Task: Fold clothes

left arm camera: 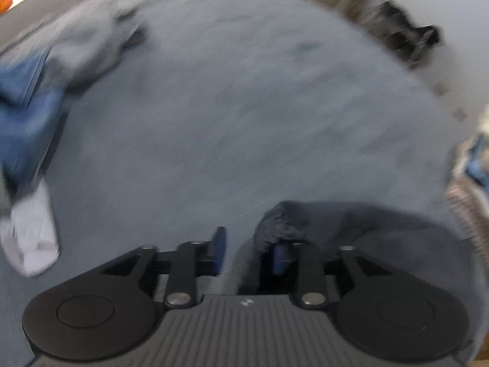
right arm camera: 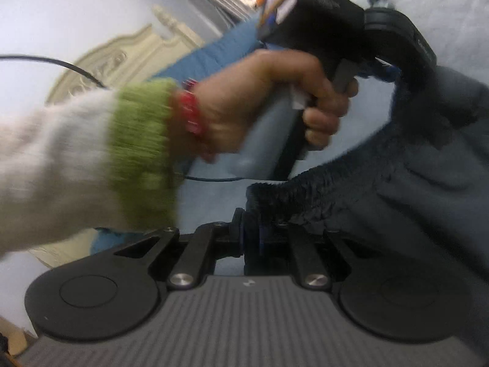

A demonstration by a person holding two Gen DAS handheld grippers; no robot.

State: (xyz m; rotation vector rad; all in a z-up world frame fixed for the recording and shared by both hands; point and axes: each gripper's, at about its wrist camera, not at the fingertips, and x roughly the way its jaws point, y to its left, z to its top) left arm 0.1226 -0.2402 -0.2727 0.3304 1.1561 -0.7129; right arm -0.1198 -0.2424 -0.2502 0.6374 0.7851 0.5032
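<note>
A dark grey garment with an elastic waistband (right arm camera: 397,189) hangs between both grippers over a blue-grey bed sheet (left arm camera: 244,107). My right gripper (right arm camera: 252,232) is shut on the waistband's near corner. In the left wrist view, my left gripper (left arm camera: 249,249) has its jaws apart, and a bunched corner of the garment (left arm camera: 275,226) drapes over its right finger. The left gripper (right arm camera: 391,70) also shows in the right wrist view, held by a hand with a green cuff, at the waistband's far end.
A grey garment (left arm camera: 91,46), a blue one (left arm camera: 24,116) and a white one (left arm camera: 30,238) lie at the bed's left side. A striped cloth pile (left arm camera: 470,183) sits at the right edge. A cream headboard (right arm camera: 122,58) stands behind.
</note>
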